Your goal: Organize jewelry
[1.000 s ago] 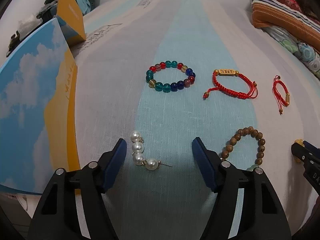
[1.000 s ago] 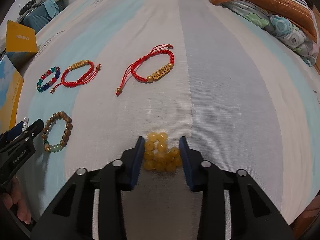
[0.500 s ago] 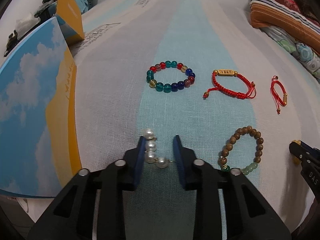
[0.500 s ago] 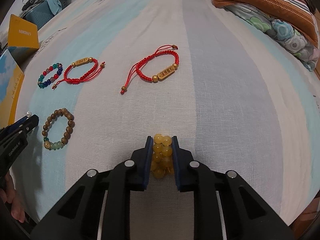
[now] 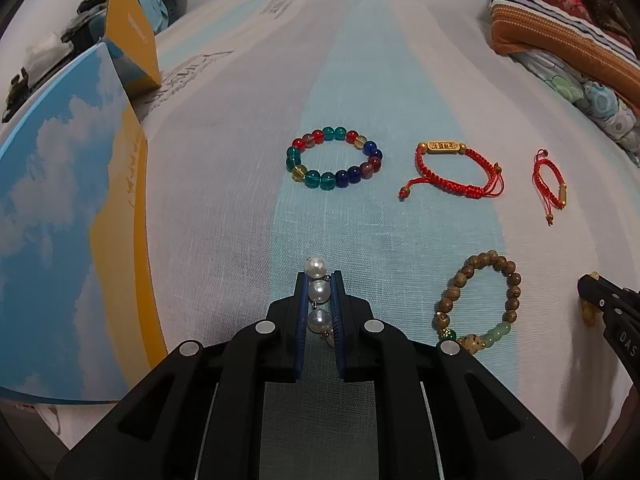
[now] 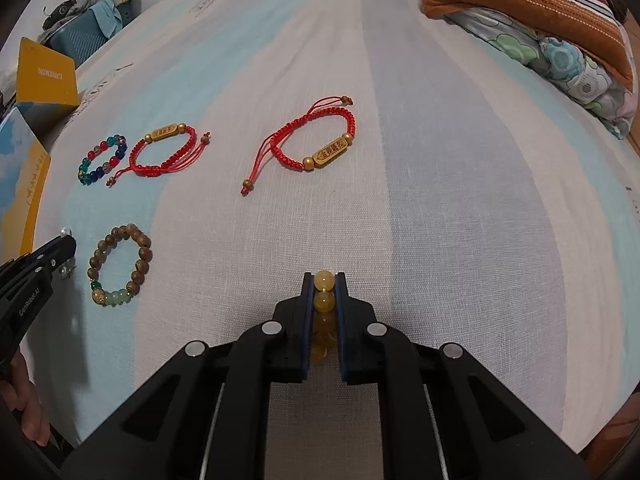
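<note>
Dim, flat indoor light in both views, no single source visible, colours muted and slightly grey. Strong fisheye bending: bedsheet [image 5: 224, 184] stripes bowed outward, black vignette in all 4 corners. Sharp in the middle, bracelet beads [image 5: 334, 158] crisp; softer and smeared toward the rims, pillow [image 6: 532, 12] and box [image 5: 132, 36] less defined. Washed-out haze along the far top edge of the sheet. Soft shadow on the cloth under each gripper, darkest between the arms of the left gripper [image 5: 319, 280]. Small white glints on the pearls [image 5: 318, 290]; dull sheen on the amber beads [image 6: 323, 300]. Faint grain throughout, no motion blur.
</note>
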A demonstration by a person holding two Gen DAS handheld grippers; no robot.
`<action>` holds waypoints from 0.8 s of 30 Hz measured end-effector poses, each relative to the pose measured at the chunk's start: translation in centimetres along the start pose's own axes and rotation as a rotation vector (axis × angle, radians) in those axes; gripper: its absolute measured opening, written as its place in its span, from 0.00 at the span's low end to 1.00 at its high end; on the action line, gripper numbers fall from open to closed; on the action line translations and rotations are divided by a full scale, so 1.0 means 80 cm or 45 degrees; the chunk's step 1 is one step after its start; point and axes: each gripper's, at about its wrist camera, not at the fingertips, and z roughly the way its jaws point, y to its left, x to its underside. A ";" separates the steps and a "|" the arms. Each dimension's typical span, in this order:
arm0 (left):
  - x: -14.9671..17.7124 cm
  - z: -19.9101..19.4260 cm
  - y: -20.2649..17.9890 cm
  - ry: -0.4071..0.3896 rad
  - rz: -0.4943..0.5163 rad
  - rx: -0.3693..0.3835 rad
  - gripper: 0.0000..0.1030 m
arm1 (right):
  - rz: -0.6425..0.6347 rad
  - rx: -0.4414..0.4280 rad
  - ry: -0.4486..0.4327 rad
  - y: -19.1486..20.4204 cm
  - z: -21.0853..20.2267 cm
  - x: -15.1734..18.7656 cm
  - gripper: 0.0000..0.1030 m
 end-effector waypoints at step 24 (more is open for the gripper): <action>-0.001 -0.025 0.002 -0.040 0.022 0.077 0.10 | 0.031 -0.041 -0.093 -0.006 -0.027 0.002 0.09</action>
